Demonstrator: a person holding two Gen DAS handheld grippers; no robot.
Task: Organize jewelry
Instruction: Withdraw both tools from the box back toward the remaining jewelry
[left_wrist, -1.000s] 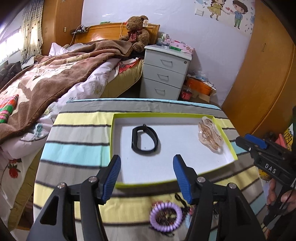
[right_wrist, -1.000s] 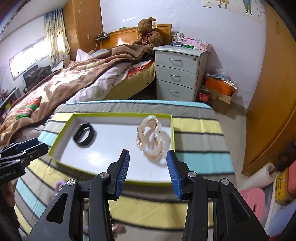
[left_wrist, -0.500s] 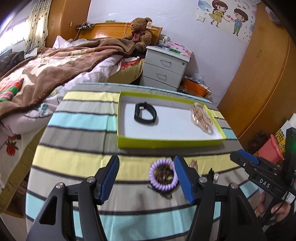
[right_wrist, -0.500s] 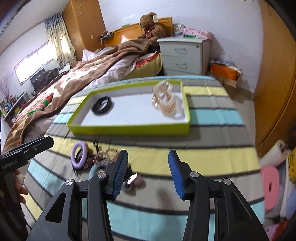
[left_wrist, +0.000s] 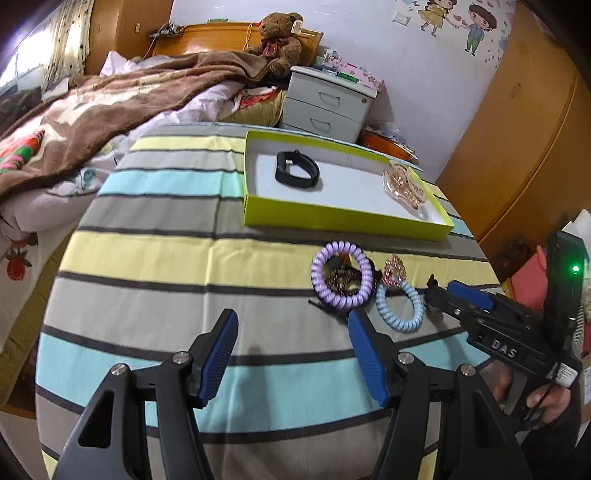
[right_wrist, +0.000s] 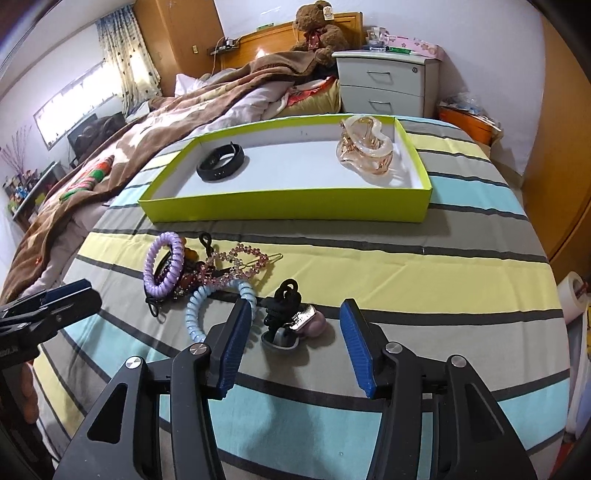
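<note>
Both claws gape wide with nothing in them: the right claw (right_wrist: 291, 343) hangs over a black clip with a grey-and-mauve clasp (right_wrist: 291, 325), and the left claw (left_wrist: 291, 354) hovers near the lilac spiral hair tie (left_wrist: 340, 280). The loose pieces lie tangled on the striped tabletop (right_wrist: 443, 280), short of the lime-green shallow tray (right_wrist: 288, 206) — which already holds a black band (right_wrist: 221, 162) and an amber hair claw clip (right_wrist: 365, 149). The risk, as I judge it, is snagging: lifting one piece could drag the pale-blue spiral tie (right_wrist: 207, 306) or the pink flower hairpin (right_wrist: 243, 258) along — or the right pads could slip off the small clasp.
</note>
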